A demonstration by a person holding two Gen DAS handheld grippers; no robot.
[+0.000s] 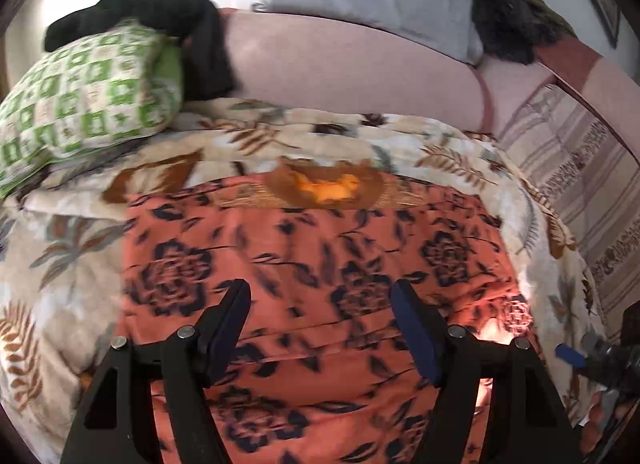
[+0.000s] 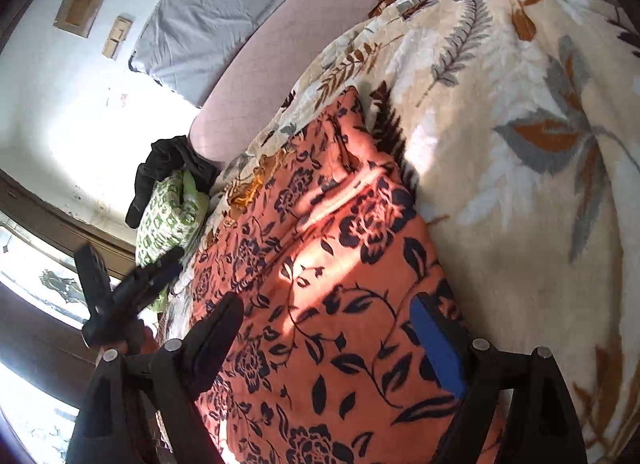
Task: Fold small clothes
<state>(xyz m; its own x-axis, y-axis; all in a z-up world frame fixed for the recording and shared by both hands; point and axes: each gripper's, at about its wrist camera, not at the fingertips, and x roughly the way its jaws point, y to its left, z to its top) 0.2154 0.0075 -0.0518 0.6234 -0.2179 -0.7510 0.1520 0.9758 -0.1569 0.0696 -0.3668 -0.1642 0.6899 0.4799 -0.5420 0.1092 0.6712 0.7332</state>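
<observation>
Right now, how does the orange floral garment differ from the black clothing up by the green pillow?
The orange floral garment is spread fairly flat on the leaf-print blanket; the black clothing lies bunched and draped over the green pillow. The orange garment carries a dark flower print; the black clothing looks plain. The orange one lies right under both open grippers; the black one lies far from them. Neither is gripped.
</observation>
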